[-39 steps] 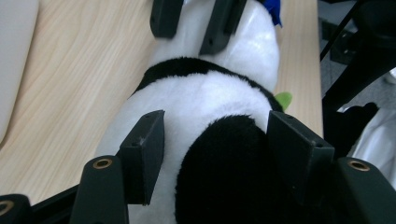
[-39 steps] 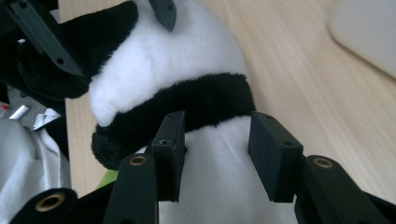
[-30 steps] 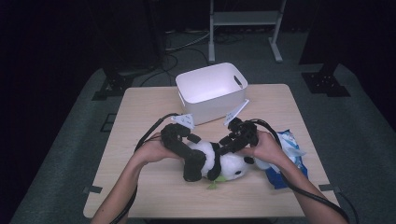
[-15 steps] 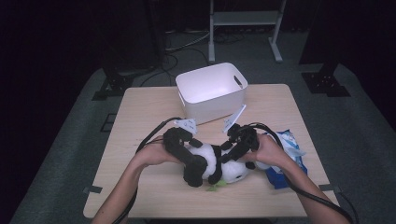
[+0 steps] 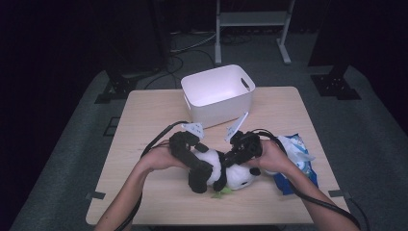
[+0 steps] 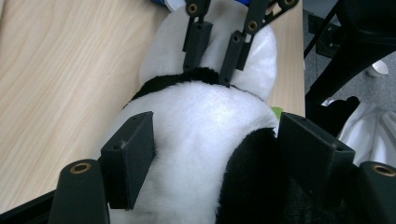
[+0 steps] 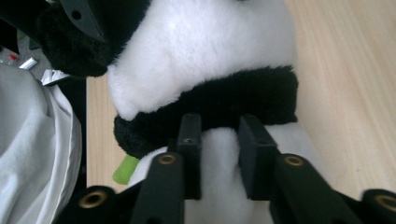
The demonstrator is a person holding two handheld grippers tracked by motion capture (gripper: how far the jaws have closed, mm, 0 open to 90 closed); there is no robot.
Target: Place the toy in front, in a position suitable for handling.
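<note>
Near the table's front edge: I see one black-and-white plush panda toy (image 5: 226, 171) lying on its side on the light wooden table (image 5: 144, 120), well apart from the bin.
Left gripper (image 5: 199, 180): my jaws stand about half open astride the panda's white body and have just been opening; the pads (image 6: 133, 154) sit beside the fur, and I judge no real squeeze.
Right gripper (image 5: 231, 161): my jaws have just been closing and stand narrow, pinching a white fold beside the black band, as the right gripper view shows (image 7: 219, 158).
Risk: I judge a one-sided pinch on soft fur could slip or let the toy sag and swing on lifting, with the left jaws loose.
Risk two: the toy lies near the edge and could drop off.
Count: one panda, one white plastic bin (image 5: 219, 94), one blue-and-white packet (image 5: 296, 159), two grippers.
</note>
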